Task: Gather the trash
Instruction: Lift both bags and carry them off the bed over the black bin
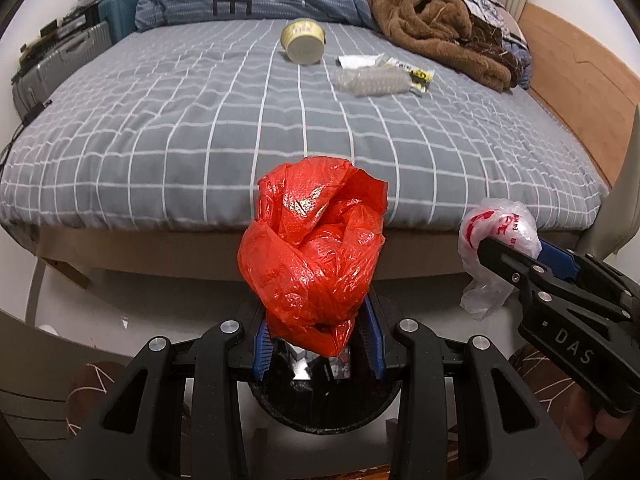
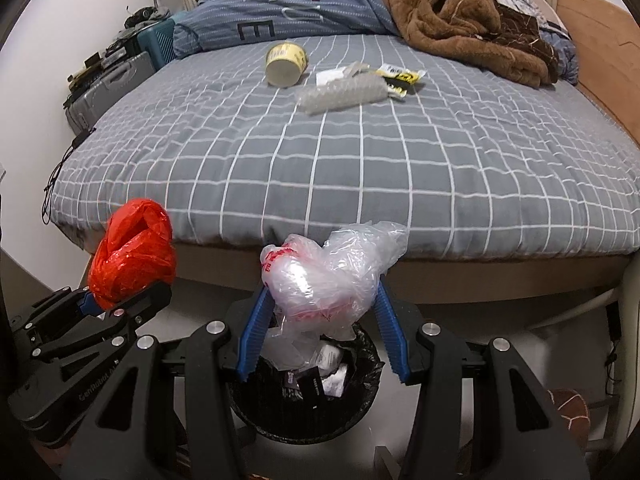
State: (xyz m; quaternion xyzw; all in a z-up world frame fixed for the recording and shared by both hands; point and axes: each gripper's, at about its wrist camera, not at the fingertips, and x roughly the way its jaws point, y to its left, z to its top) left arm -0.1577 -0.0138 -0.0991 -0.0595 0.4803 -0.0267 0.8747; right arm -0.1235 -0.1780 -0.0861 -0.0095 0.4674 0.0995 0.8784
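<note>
Bin before bed, cup left of wrappers

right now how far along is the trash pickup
Done: the black-lined bin already holds some wrappers and plastic. In hand: the left gripper is clamped on a crumpled red bag and the right gripper on a clear plastic bag, both above the bin, not yet dropped. Left: a yellow cup, a bubble wrap piece and small wrappers on the bed.
</note>
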